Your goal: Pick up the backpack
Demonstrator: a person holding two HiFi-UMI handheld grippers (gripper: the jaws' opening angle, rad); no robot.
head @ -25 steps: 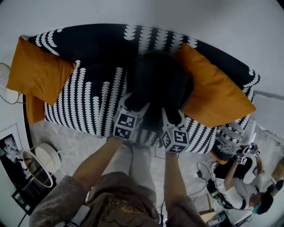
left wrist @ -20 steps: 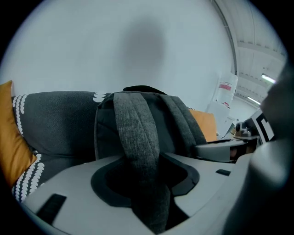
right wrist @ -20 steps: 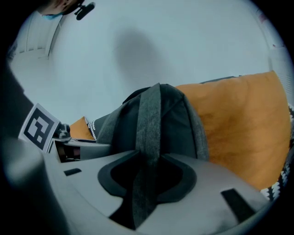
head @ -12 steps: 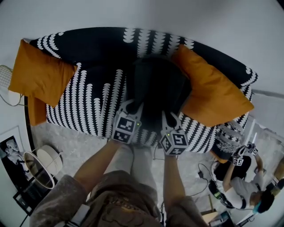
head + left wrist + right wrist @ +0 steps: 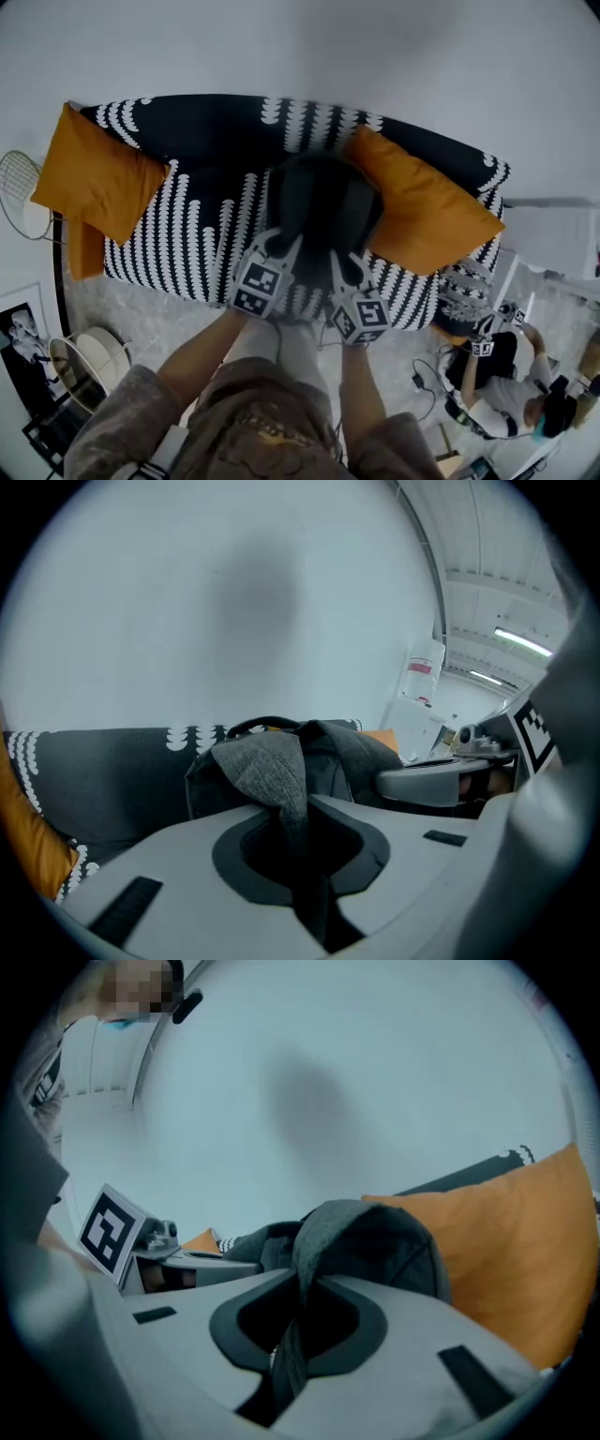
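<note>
Dark grey woven fabric, soft and floppy: the backpack (image 5: pixel 319 202) looks light but saggy, so I'd expect it to droop from any pinch. Its straps or top loop seem the soundest places to hold. It sits on the patterned sofa (image 5: pixel 187 220), touching the orange cushion (image 5: pixel 422 211) on its right. The left hand-held gripper (image 5: pixel 281 246) and right hand-held gripper (image 5: pixel 343 264) each clamp a strap-like fold. A second ago both stood apart at the pack's front. They have just been closing on it, and both hands now ride higher.
</note>
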